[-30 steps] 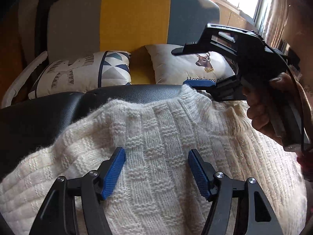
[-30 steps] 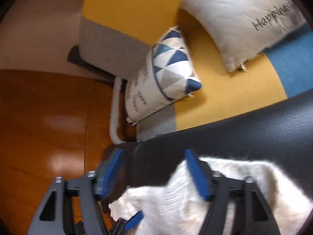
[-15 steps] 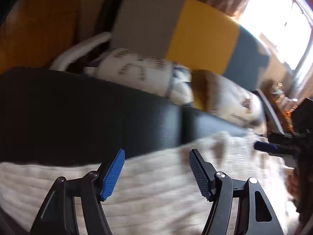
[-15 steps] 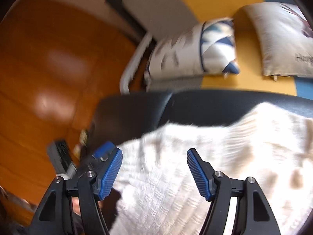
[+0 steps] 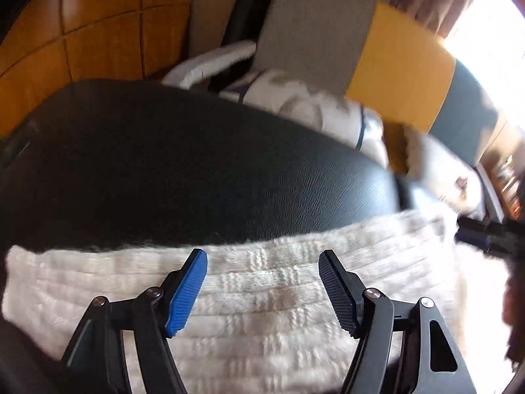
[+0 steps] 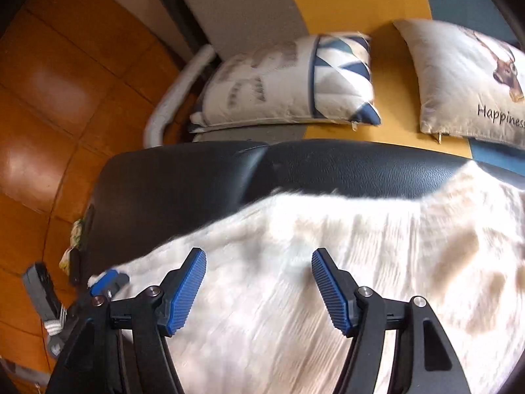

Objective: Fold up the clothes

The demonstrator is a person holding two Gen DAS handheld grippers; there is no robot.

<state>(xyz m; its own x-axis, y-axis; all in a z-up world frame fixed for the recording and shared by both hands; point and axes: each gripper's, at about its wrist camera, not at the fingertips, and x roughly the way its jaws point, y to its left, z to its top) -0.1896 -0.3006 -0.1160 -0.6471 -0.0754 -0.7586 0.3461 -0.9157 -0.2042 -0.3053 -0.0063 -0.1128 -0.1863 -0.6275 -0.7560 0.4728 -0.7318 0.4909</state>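
Note:
A cream knitted sweater (image 5: 262, 298) lies spread over a black leather seat (image 5: 183, 170). My left gripper (image 5: 262, 272) hovers open over the sweater near its far edge, with nothing between the blue pads. In the right wrist view the same sweater (image 6: 328, 262) covers the lower half of the picture on the black seat (image 6: 203, 177). My right gripper (image 6: 259, 272) is open above it, holding nothing. The right gripper's blue tip (image 5: 472, 234) shows at the right edge of the left wrist view, and the left gripper's tip (image 6: 105, 280) at the sweater's left corner.
Behind the seat stands a grey, yellow and blue sofa (image 6: 347, 0) with a triangle-pattern cushion (image 6: 295, 82) and a deer-print cushion (image 6: 472, 85). An orange wooden floor (image 6: 49, 98) lies to the left. A white curved armrest (image 6: 177, 98) sits beside the sofa.
Both grippers have drawn back from the sweater's far edge and swung left. The right gripper, earlier down at the sweater's edge, now hovers open over the spread knit.

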